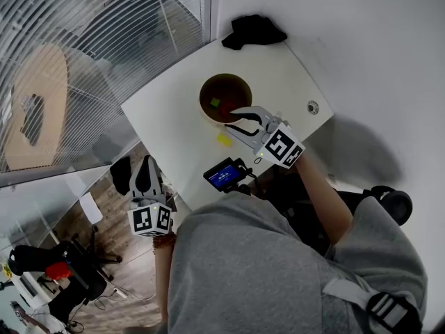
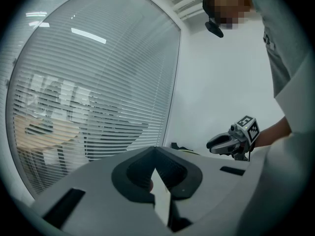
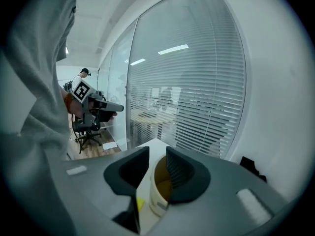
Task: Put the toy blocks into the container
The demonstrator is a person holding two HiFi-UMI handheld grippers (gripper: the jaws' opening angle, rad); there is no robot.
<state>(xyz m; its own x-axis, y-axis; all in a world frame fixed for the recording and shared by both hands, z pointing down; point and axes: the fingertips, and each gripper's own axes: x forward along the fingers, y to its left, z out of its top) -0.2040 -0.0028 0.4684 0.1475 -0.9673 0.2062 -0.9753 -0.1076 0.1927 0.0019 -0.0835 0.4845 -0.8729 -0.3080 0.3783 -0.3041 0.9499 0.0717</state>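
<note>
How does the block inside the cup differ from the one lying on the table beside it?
The small yellow-green toy block lies inside the round brown-lined paper container; the bright yellow toy block lies outside it on the white table, on the side nearer the person. The first looks greener and darker, the second brighter. Both are small and yellowish.

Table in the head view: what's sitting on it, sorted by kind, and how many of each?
Toy blocks: 2, a greenish block inside the container and a yellow block on the table beside it
Container: 1
Black cloth: 1
Small round fitting: 1
Total: 5
</note>
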